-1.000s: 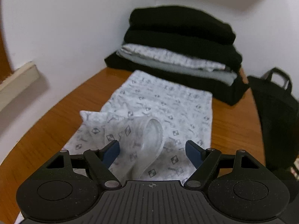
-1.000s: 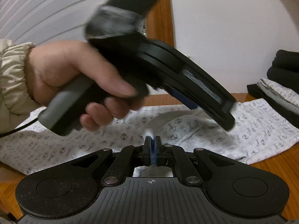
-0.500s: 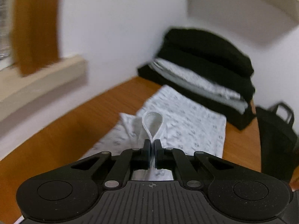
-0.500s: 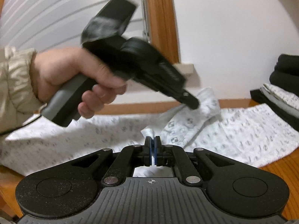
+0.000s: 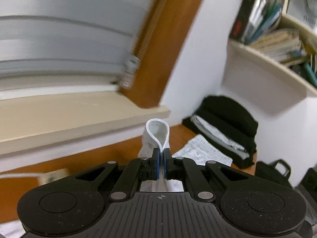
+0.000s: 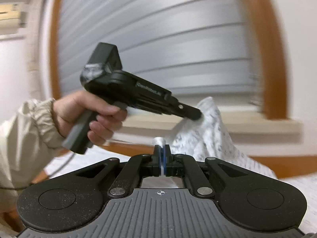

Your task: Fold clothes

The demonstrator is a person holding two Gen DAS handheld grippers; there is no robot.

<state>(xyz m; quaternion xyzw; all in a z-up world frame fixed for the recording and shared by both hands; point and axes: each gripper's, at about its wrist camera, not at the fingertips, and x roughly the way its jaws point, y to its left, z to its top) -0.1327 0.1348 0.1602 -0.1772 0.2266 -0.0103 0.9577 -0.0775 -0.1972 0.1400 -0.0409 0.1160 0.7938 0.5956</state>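
Note:
A white garment with a small dark print (image 6: 210, 138) hangs lifted above the wooden table (image 5: 111, 154). My left gripper (image 5: 161, 159) is shut on a looped white hem of that garment (image 5: 157, 130), which sticks up past the blue pads. In the right wrist view the same left gripper (image 6: 195, 116) is held by a hand (image 6: 85, 111) in a cream sleeve, and cloth drapes down from its tip. My right gripper (image 6: 162, 158) is shut on another bunched bit of the garment (image 6: 159, 140). More of the cloth (image 5: 202, 152) still lies on the table.
A stack of folded black, white and grey clothes (image 5: 223, 127) sits at the table's far right by the wall. A black bag (image 5: 275, 170) stands beside it. A window sill (image 5: 79, 115) and blinds (image 6: 178, 39) run behind the table. A bookshelf (image 5: 277, 45) hangs above the stack.
My left gripper closed on the white hem and lifted it up and toward the window. My right gripper, shut throughout, rose too. The garment now hangs raised between them.

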